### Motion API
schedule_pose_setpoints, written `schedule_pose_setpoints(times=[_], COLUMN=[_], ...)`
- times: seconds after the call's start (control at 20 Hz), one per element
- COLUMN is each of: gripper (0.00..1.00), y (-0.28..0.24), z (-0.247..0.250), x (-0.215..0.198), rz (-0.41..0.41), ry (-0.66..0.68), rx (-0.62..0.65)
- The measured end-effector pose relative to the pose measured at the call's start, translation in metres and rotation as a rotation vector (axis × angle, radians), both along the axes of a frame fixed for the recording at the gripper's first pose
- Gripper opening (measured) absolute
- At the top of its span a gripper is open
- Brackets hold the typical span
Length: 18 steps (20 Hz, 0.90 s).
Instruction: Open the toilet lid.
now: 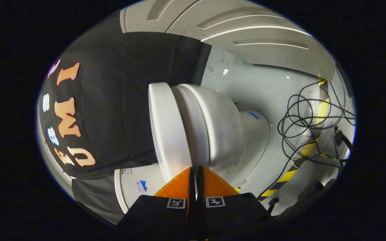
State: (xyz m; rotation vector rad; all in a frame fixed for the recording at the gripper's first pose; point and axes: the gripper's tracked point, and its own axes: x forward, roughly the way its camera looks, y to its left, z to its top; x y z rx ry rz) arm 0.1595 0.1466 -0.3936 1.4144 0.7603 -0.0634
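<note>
1. The toilet tank [134, 187] shows beside the left finger, below the black cloth.
2. The toilet lid [166, 127] lies flat against the seat, just ahead of the fingertips.
3. The gripper [196, 169] has its orange jaws pressed nearly together; only a thin slit separates them, and they hold nothing.
4. The toilet bowl [219, 127] lies beyond the lid.
5. Black cables [308, 117] lie in loops on the floor [266, 90], near a yellow-black tape [290, 174].

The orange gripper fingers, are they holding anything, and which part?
Nothing is held. The orange two-finger gripper has its fingers nearly together with only a thin, empty gap, tips at the edge of the white plastic toilet lid, not clamped on it.
</note>
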Motion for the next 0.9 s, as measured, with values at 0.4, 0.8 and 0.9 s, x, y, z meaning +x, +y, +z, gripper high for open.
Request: schedule_pose_setpoints(times=[0.4, 0.8, 0.9], gripper=[0.08, 0.08, 0.08], y=[0.003, 0.013, 0.019], z=[0.044, 0.086, 0.101], x=[0.01, 0.016, 0.016], rz=[0.088, 0.143, 0.172], ry=[-0.121, -0.153, -0.171], rx=[-0.316, -0.475, -0.563])
